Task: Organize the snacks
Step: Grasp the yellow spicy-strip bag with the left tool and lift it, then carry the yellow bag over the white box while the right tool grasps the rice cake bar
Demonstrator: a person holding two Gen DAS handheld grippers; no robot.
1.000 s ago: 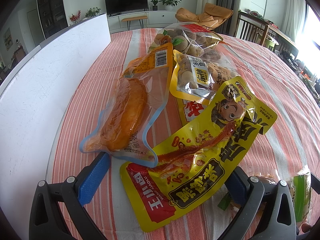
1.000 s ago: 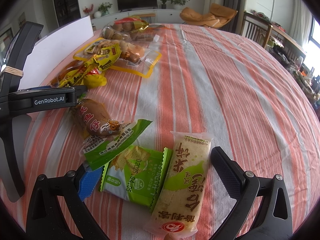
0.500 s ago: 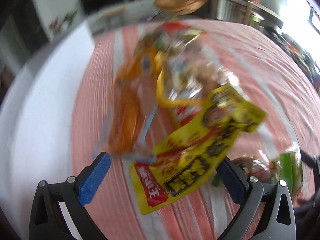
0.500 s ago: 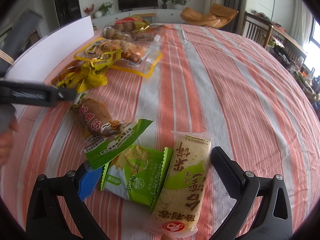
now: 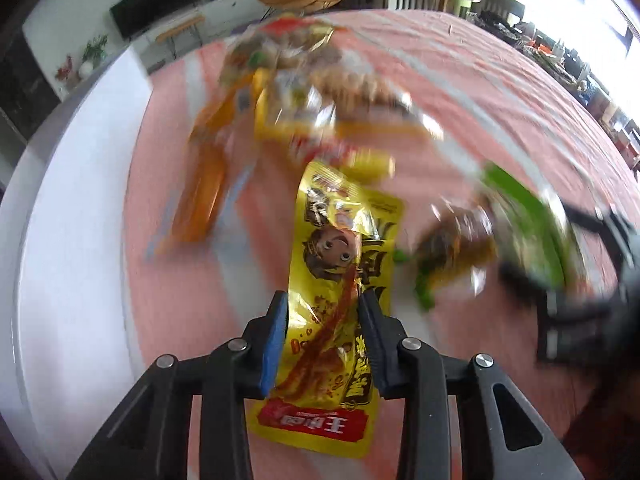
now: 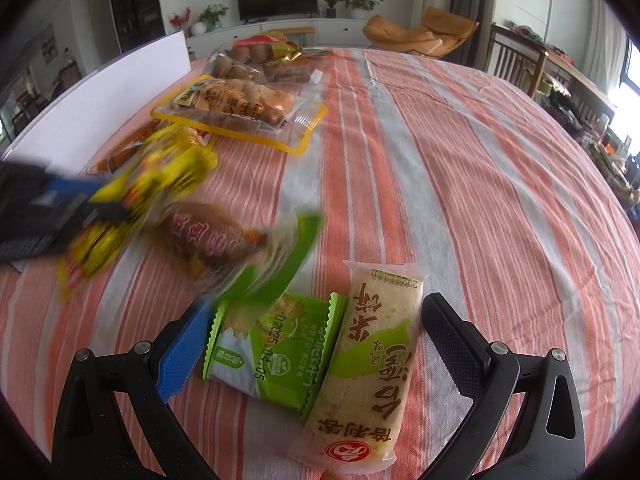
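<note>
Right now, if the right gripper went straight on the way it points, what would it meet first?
The right gripper has its jaws open around two packets lying side by side on the striped cloth. Going straight on, it would probably meet the green cracker packet and the rice cake bar first, though depth is unclear.

Striped tablecloth (image 6: pixel 460 168) under snack packets (image 6: pixel 240 108)

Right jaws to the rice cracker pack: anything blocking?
Nothing visible. The rice cracker pack lies between the open jaws of the right gripper, with the green biscuit packet beside it, also between them, and likely to get pinched too.
</note>
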